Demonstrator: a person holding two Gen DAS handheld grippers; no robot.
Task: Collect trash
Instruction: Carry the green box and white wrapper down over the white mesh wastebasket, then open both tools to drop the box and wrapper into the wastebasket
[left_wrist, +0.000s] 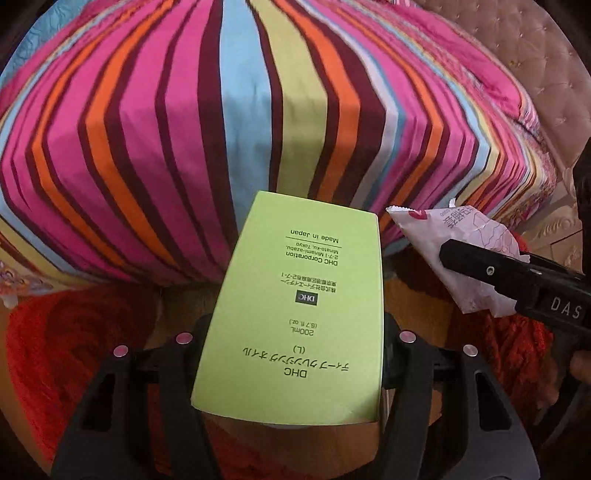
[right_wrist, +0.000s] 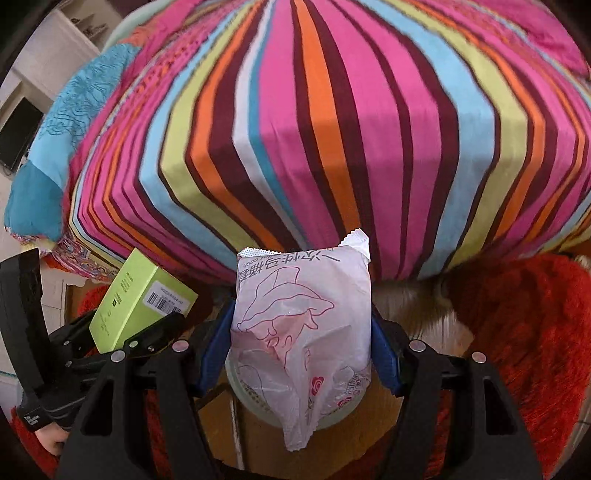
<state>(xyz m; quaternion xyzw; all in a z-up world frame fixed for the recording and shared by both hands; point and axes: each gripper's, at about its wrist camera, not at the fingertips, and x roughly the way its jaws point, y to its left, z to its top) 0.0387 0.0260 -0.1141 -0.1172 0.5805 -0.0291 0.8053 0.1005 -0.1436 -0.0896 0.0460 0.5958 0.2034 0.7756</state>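
Left gripper (left_wrist: 291, 354) clamped on green carton (left_wrist: 295, 306), right gripper (right_wrist: 301, 354) clamped on white wrapper (right_wrist: 303, 332), near striped bed (left_wrist: 221, 129).

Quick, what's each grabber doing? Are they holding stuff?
Left gripper: closed on the green box.
Right gripper: closed on the white wrapper.

Striped bed, green box, white wrapper

Bedspread (left_wrist: 229, 122) striped pink, orange, maroon, blue, lime; lime-green box (left_wrist: 295, 310); white wrapper (right_wrist: 301, 332) with red line drawing; red rug (right_wrist: 524, 332).
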